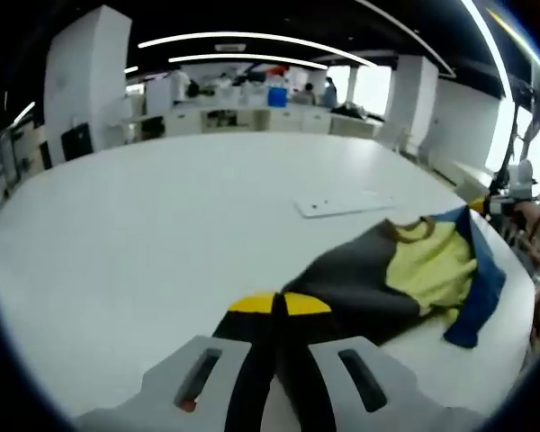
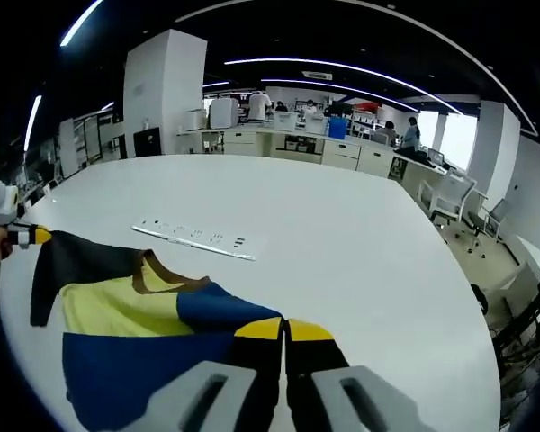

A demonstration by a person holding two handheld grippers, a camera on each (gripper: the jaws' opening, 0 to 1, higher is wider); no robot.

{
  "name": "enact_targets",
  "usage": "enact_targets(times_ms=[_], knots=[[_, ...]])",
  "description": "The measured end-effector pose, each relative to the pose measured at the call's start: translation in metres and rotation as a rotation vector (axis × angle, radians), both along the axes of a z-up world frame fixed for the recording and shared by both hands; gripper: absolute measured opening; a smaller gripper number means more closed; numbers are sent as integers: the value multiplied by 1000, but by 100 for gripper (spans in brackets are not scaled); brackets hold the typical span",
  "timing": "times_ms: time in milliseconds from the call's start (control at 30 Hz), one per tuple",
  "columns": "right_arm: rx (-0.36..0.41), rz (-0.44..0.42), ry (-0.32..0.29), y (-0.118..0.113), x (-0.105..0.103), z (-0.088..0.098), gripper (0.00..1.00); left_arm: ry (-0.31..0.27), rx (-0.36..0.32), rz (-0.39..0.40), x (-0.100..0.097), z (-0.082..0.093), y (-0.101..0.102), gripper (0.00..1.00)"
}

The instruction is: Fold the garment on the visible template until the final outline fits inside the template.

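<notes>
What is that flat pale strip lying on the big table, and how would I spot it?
Start at the large white table. On it lies a garment in yellow, blue and dark grey. Just beyond the garment's collar lies the strip: thin, flat and whitish with a row of small dark marks, the one stiff, straight-edged thing beside the soft, crumpled cloth.

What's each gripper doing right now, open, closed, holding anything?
Left gripper: shut on the garment.
Right gripper: shut on the garment's blue edge.
</notes>
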State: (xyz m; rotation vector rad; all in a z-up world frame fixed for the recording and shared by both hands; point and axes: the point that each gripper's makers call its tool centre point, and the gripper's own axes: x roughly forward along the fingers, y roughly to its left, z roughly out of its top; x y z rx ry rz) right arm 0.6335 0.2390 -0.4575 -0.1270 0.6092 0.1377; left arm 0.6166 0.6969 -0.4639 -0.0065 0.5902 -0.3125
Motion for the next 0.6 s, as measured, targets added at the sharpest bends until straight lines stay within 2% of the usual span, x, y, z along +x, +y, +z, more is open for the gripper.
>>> enact_targets(times_ms=[167, 333, 433, 600], knots=[[0, -36, 9, -8, 14, -13, 0, 19, 46, 8, 7, -14, 5, 0], [3, -39, 44, -6, 16, -25, 0, 47, 81, 7, 10, -28, 10, 0], [-8, -31, 49, -6, 16, -29, 0, 60, 115, 13, 9, -34, 15, 0], [21, -58, 56, -6, 15, -29, 0, 60, 147, 1, 9, -36, 13, 0]])
